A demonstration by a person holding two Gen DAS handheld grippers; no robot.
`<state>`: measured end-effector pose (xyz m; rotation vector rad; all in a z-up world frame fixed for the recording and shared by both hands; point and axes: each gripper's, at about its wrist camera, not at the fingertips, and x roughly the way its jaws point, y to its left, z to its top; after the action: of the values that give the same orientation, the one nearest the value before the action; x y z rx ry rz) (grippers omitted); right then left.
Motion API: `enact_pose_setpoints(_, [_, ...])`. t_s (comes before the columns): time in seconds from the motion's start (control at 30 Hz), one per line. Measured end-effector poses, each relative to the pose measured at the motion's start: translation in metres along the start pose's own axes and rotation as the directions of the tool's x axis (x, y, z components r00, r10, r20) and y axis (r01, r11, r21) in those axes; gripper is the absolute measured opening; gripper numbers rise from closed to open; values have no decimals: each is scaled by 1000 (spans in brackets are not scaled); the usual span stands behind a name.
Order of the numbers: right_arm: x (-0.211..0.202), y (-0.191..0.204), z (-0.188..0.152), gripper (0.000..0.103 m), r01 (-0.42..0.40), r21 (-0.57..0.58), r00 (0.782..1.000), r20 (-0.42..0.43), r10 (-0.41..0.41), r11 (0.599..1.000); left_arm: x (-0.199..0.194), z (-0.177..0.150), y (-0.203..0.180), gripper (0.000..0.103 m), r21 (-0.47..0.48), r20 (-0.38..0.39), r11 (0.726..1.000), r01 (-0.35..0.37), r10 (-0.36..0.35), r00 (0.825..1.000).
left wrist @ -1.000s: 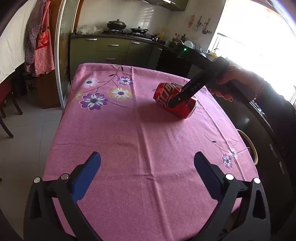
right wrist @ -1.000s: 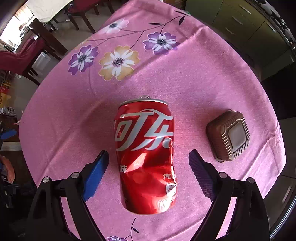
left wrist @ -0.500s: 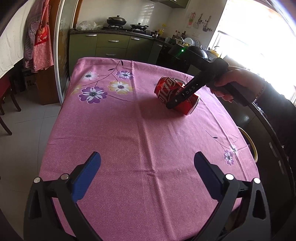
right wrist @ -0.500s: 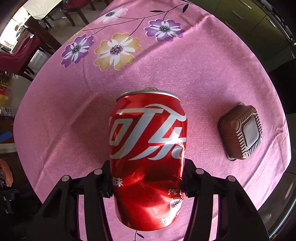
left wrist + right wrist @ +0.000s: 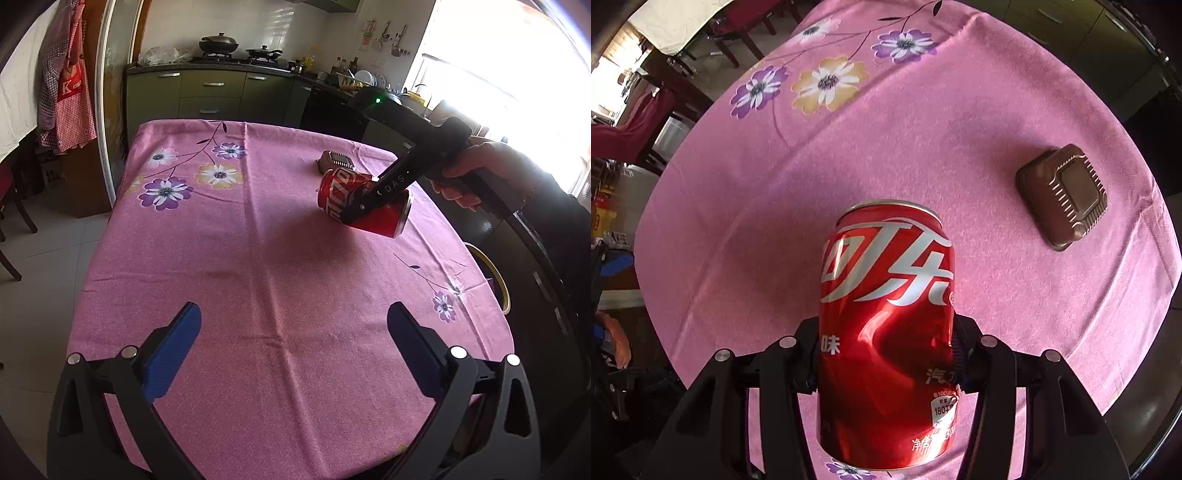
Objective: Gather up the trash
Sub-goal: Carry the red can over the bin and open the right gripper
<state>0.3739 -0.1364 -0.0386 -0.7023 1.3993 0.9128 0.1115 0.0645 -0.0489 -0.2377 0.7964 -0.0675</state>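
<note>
A dented red cola can (image 5: pixel 886 325) is clamped between the jaws of my right gripper (image 5: pixel 886 354), held above the pink flowered tablecloth (image 5: pixel 923 129). In the left wrist view the can (image 5: pixel 364 205) is lifted off the cloth at the right side, with the right gripper (image 5: pixel 373 199) shut across it. A brown ridged plastic cup (image 5: pixel 1062 195) lies on the cloth beyond the can; it also shows in the left wrist view (image 5: pixel 335 160). My left gripper (image 5: pixel 293 343) is open and empty over the near edge of the table.
A round bin rim (image 5: pixel 489 277) shows beside the table's right edge. Kitchen cabinets (image 5: pixel 214 92) and a stove stand behind the table. Dark red chairs (image 5: pixel 624 129) stand at the far side. An apron (image 5: pixel 68 85) hangs at left.
My right gripper closed on the can and lifted it off the cloth, uncovering the brown cup behind it. My left gripper stayed open and drew back slightly.
</note>
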Motion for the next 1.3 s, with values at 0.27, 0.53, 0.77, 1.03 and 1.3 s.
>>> enact_pose_setpoints(0.27, [-1,-4,-4,67,47,-32,998,-29,-48,998,-5,0,-4,96,13,2,1000,-12,12,1000])
enact_pose_setpoints(0.53, [-13,12,5,47,114,-55,992,-48,-117,992,-4,-2,-3,96,16,-6,1000,-10,10,1000])
enact_pose_setpoints(0.77, [-29,14,-6,47,120,-43,993,-6,-121,992,1,-3,-1,96,11,-19,1000,-6,6,1000])
enact_pose_setpoints(1.03, [-70,5,-27,47,72,8,995,63,-72,997,-1,-2,-9,96,29,-10,1000,13,-13,1000])
enact_pose_setpoints(1.3, [-101,-40,-117,47,91,177,986,121,-113,980,6,2,-28,96,73,-19,995,63,-61,998])
